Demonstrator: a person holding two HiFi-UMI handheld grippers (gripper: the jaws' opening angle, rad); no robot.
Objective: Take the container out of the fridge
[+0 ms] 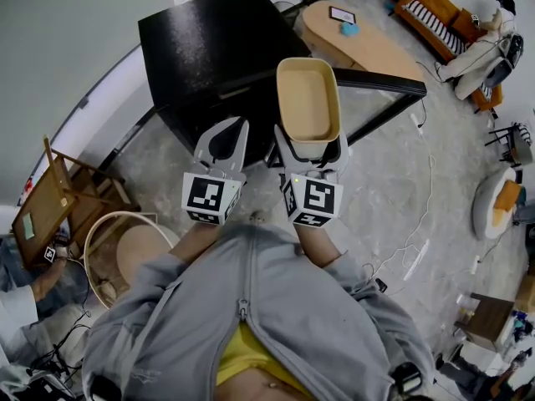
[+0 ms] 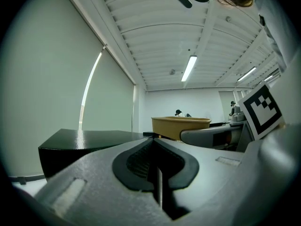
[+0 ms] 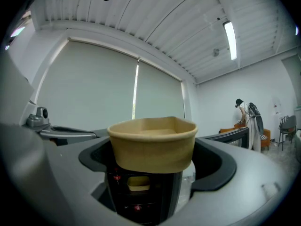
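Note:
My right gripper (image 1: 309, 150) is shut on the near wall of a tan, empty, open-topped container (image 1: 308, 100), held in the air just in front of the low black fridge (image 1: 209, 48). The fridge's door (image 1: 380, 82) stands open to the right. In the right gripper view the container (image 3: 153, 142) fills the space between the jaws of the right gripper (image 3: 153, 171), and a second tan container (image 3: 138, 182) sits inside the dark fridge behind it. My left gripper (image 1: 236, 125) hangs beside it, shut and empty (image 2: 157, 147); the held container (image 2: 181, 126) shows to its right.
A rounded wooden table (image 1: 359, 40) stands behind the fridge door. A wooden chair (image 1: 58, 199) and a round stool (image 1: 125, 249) are at my left. Cables (image 1: 418, 224) trail over the floor at the right. A person (image 1: 481, 48) sits by a keyboard at the far right.

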